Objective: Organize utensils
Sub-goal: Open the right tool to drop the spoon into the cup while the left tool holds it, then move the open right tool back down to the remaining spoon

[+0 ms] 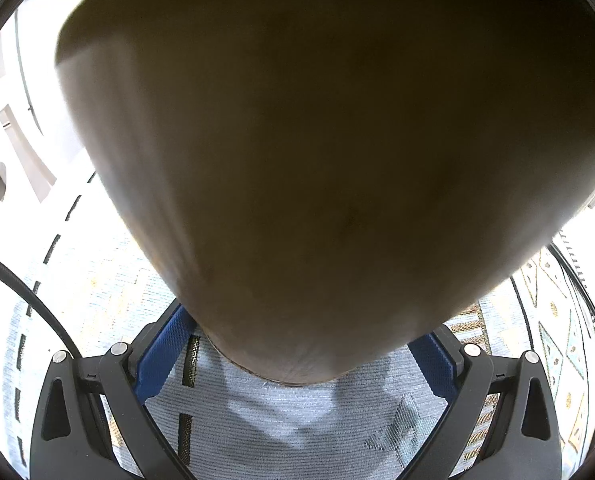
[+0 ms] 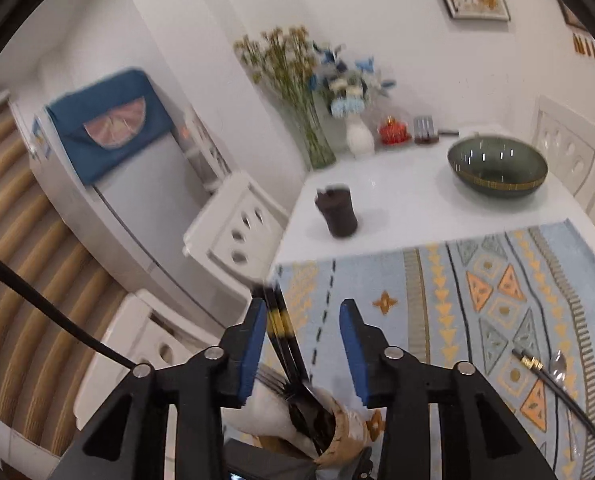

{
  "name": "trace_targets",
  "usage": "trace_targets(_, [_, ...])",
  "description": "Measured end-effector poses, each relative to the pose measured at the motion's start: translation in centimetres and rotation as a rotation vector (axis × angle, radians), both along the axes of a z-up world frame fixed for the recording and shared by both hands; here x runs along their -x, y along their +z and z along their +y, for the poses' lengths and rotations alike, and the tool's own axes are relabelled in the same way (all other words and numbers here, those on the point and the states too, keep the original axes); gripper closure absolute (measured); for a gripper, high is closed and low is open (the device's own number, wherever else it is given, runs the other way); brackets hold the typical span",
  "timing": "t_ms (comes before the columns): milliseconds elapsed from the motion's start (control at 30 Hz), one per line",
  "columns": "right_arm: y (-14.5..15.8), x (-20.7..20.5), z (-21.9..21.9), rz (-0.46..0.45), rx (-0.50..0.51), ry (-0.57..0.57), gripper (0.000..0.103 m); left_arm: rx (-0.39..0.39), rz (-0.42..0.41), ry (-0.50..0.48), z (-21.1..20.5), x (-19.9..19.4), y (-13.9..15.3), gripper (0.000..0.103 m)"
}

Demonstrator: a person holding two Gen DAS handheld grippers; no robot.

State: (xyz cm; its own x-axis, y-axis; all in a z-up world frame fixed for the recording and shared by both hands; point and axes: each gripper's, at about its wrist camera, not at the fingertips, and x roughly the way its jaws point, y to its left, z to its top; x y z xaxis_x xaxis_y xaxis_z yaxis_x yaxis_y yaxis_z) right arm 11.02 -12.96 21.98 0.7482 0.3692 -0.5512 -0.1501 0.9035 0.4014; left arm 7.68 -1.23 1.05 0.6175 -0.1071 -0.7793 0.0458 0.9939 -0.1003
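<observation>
Holder: a pale ceramic utensil holder (image 1: 329, 140) fills the left wrist view, pressed between the blue pads of the left gripper (image 1: 297, 364); its open mouth (image 2: 329, 432) shows at 6 o'clock in the right wrist view.
Left jaws: closed on the holder's sides, fairly wide because the body is broad.
Right jaws: the right gripper (image 2: 303, 344) stands partly open and grips nothing; black chopsticks (image 2: 281, 332) with gold bands lean against its left pad, their lower ends in the holder.
Already inside: fork tines (image 2: 271, 382) and a dark spoon bowl beside the chopsticks.
Still out: a second pair of chopsticks (image 2: 557, 392) and a metal spoon (image 2: 559, 368) lie on the patterned mat (image 2: 417, 292) at 4 o'clock.
Handling: the utensils look stiff, thin, light and slick; I would take them mid-shaft. The holder likely is heavy and breakable.
Edges: the mat's left border and the surface (image 2: 397, 200) edge run at 9 o'clock, close to the holder.
Open room: bare mat between holder and spoon; a green bowl (image 2: 497, 168) and dark cup (image 2: 339, 212) sit well apart at 12 to 1 o'clock.
</observation>
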Motion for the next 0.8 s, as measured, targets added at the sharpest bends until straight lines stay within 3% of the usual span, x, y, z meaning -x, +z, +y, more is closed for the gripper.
trace_targets(133, [3.4,1.2,-2.3,-0.085,-0.025,-0.04,0.05,0.0,0.0,0.0,0.0,0.0,0.0,0.003])
trace_targets(267, [6.1,2.1,-5.7,-0.132,-0.03,-0.101,0.049,0.001,0.0,0.0,0.0,-0.1,-0.1,0.003])
trace_targets(467, [7.4,3.4,-10.9,-0.156,0.022,-0.211,0.049,0.002,0.0,0.0,0.0,0.0,0.0,0.003])
trace_targets(633, [4.5,2.9,-14.8,-0.034,0.122,-0.285,0.049,0.0,0.001,0.0,-0.1,0.0,0.0,0.003])
trace_targets(800, [-2.4,1.6,-18.4,0.203,0.198,-0.29,0.051,0.0,0.001,0.0,-0.1,0.0,0.0,0.003])
